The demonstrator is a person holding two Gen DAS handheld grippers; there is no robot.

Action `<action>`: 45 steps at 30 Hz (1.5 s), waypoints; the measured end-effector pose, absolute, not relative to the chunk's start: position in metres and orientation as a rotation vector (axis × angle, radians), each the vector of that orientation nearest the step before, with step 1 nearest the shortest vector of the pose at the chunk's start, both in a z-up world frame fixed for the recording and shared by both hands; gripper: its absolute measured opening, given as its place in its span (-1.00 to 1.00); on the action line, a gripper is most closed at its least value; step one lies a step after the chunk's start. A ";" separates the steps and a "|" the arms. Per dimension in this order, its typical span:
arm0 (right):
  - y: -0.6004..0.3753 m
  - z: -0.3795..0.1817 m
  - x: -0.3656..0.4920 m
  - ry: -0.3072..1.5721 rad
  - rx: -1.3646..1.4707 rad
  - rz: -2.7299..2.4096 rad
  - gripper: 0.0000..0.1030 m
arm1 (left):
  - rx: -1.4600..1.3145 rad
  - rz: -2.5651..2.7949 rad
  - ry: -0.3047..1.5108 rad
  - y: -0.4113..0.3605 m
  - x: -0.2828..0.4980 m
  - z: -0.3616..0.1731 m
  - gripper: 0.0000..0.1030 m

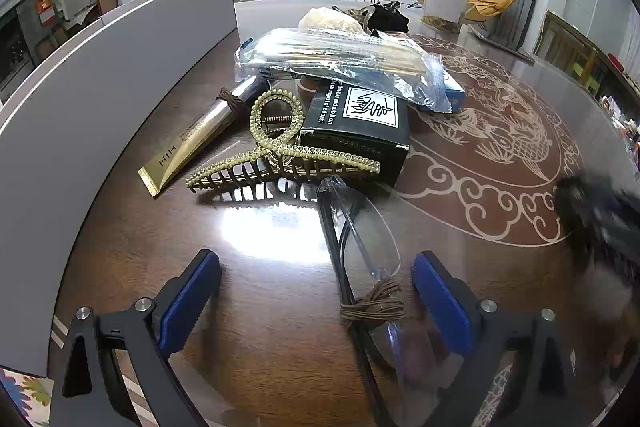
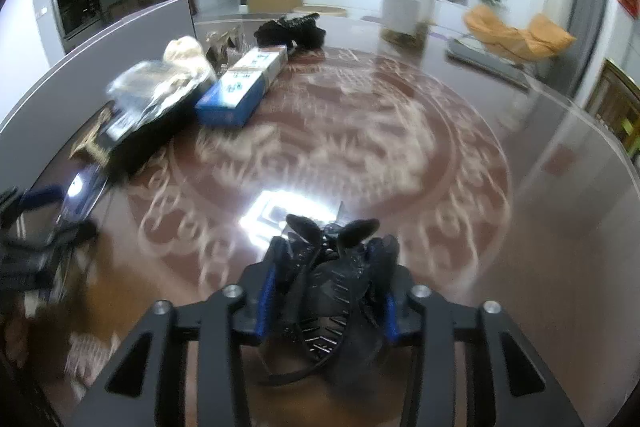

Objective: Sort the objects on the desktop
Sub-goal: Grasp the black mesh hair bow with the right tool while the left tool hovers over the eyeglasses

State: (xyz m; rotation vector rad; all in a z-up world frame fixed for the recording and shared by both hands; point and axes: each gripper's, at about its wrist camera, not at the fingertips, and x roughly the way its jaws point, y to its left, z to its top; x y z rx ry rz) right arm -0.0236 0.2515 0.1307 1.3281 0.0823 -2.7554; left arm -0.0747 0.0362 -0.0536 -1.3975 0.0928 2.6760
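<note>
A black hair claw (image 2: 332, 291) is clenched by the down-tilted right gripper (image 2: 328, 291); the left gripper (image 1: 316, 307) is held released over glasses (image 1: 360, 239).

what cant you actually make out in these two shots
- Left wrist view: the right claw at the right edge is a dark motion smear; its load is unreadable there.
- Left wrist view: the glasses run under the left claw, near lens cut off; the black box print is partly covered by the plastic bag.
- Right wrist view: motion blur; blue box text illegible. The black hair clip in the claw hides the table beneath.
</note>
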 end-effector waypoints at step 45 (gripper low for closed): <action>0.252 0.123 -0.022 0.060 1.417 -2.760 1.00 | -1.405 2.675 0.096 0.037 -0.074 -0.055 1.00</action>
